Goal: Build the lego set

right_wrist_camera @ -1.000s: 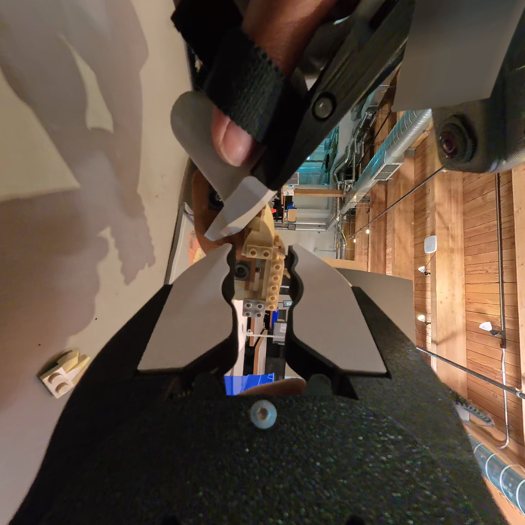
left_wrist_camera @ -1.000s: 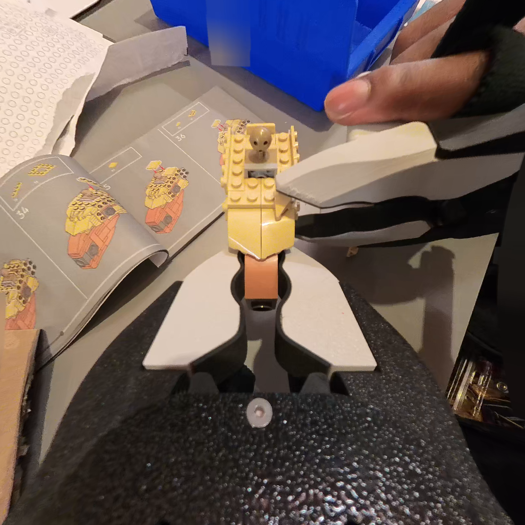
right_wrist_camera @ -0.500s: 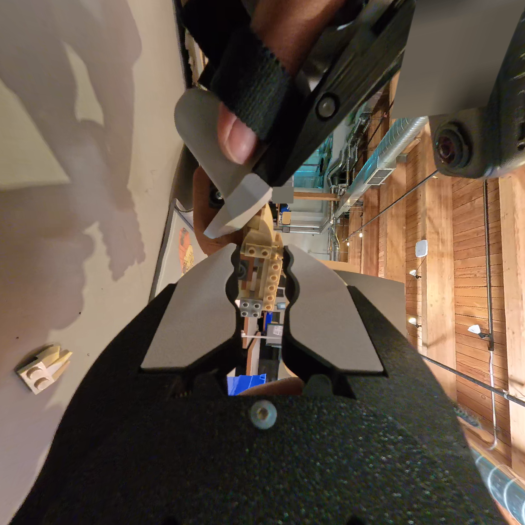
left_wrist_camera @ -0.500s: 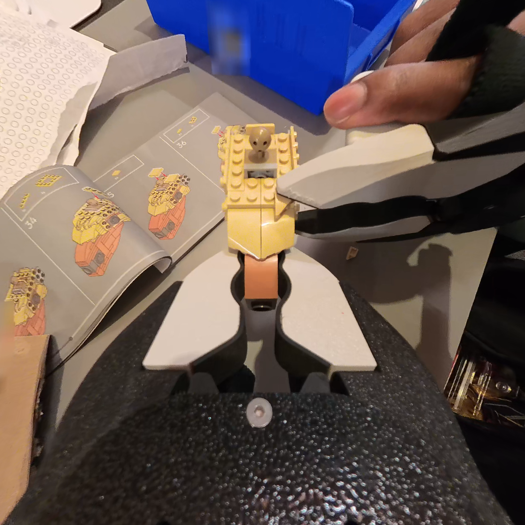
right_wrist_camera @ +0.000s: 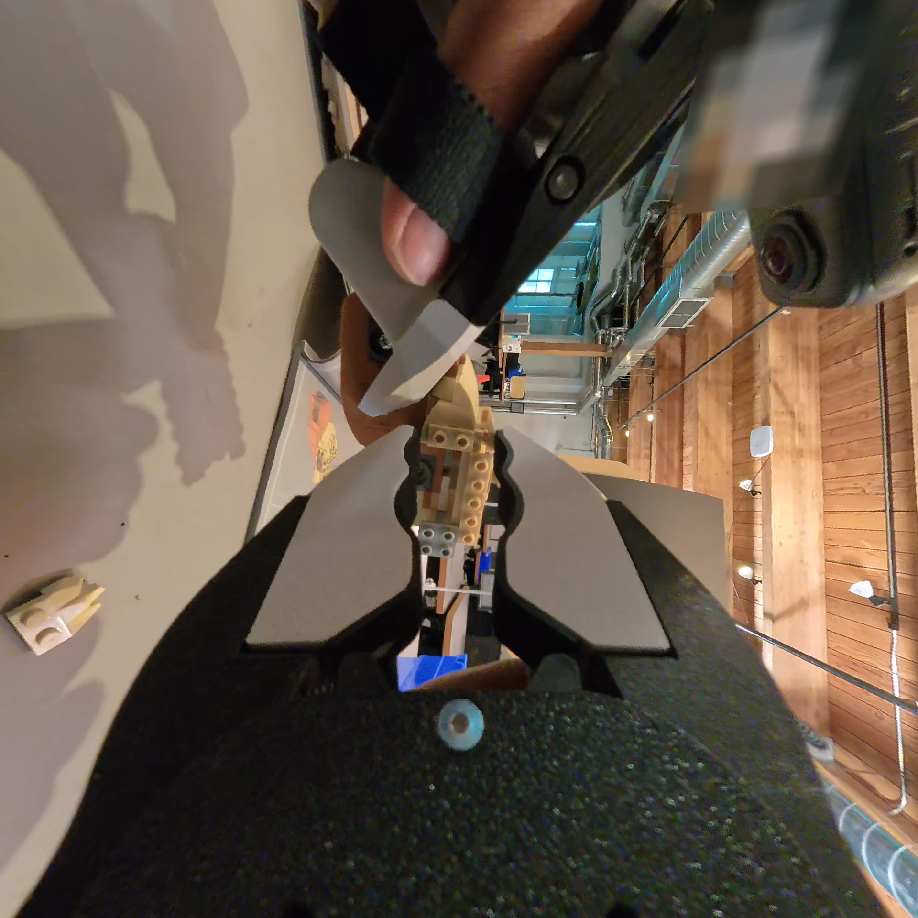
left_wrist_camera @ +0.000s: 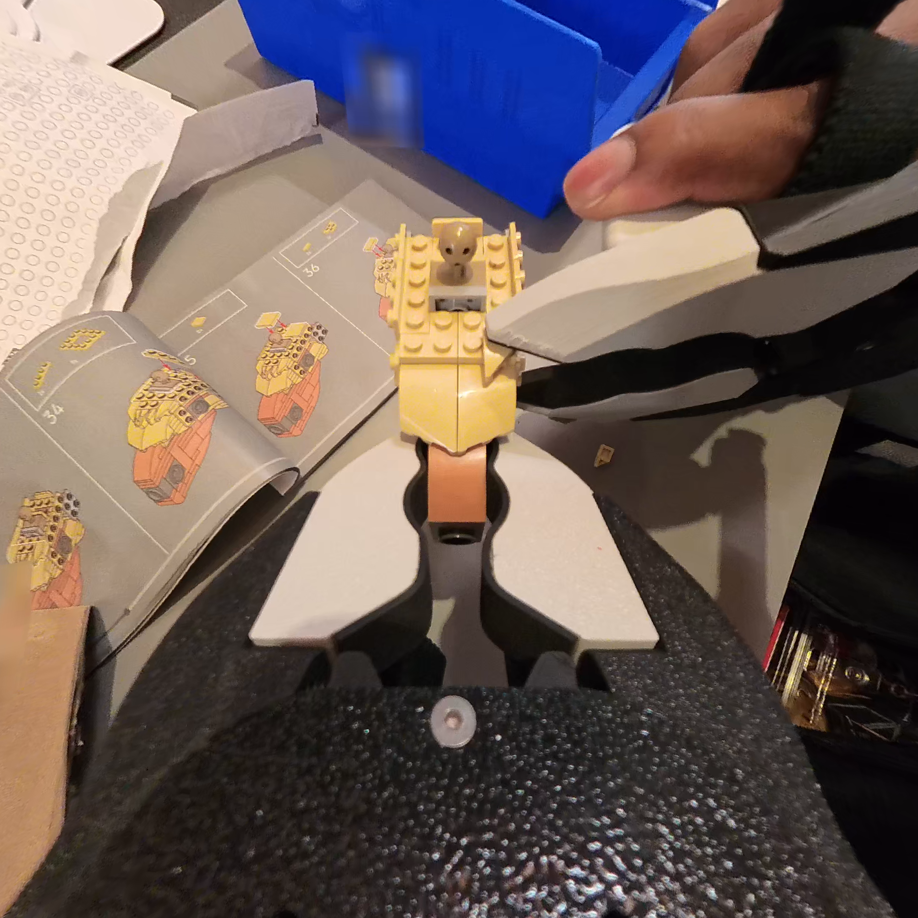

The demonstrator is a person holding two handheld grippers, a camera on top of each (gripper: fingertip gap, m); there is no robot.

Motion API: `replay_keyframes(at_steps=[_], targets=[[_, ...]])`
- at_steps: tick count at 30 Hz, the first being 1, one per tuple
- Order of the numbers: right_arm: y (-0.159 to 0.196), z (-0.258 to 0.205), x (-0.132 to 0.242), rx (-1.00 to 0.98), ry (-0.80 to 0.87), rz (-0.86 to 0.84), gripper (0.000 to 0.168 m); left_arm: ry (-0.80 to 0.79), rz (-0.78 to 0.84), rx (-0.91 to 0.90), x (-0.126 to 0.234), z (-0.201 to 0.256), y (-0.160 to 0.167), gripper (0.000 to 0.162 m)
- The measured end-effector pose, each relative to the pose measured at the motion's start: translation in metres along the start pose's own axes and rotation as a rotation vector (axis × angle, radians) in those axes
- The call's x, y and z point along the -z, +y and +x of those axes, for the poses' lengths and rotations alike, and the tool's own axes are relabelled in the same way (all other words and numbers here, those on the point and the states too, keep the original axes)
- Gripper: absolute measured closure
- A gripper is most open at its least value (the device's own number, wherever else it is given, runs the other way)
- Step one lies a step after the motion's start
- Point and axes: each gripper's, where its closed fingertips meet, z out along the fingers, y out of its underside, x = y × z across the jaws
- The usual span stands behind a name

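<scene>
A tan and yellow lego model (left_wrist_camera: 447, 347) with an orange-brown base and a small round-headed figure on top is held upright above the table. My left gripper (left_wrist_camera: 456, 447) is shut on the orange-brown base. My right gripper (left_wrist_camera: 506, 367) comes in from the right, and its two fingertips pinch the model's right front corner, over a small tan wedge there. In the right wrist view the model (right_wrist_camera: 467, 487) sits between my right gripper's (right_wrist_camera: 453, 437) fingers, which press it on both sides. The left gripper (right_wrist_camera: 412, 367) and a thumb show above it.
An open instruction booklet (left_wrist_camera: 198, 397) lies left of the model, with a perforated paper sheet (left_wrist_camera: 64, 174) behind it. A blue bin (left_wrist_camera: 472, 89) stands at the back. A loose tan wedge piece (right_wrist_camera: 49, 616) and a tiny tan piece (left_wrist_camera: 604, 454) lie on the table.
My right gripper's fingers have narrowed and closed in on the model. The left gripper still holds the model in the same place.
</scene>
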Motion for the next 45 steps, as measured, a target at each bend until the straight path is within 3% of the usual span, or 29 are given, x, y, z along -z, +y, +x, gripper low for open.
replay_keyframes(at_steps=[30, 45], targets=[[0.003, -0.016, 0.013, -0.014, -0.138, 0.031, 0.141, 0.075, -0.011, 0.004, -0.006, 0.011, -0.006, 0.144], [-0.001, -0.017, 0.009, -0.057, -0.096, 0.041, 0.14, 0.1, -0.002, 0.021, 0.0, 0.009, -0.012, 0.144]])
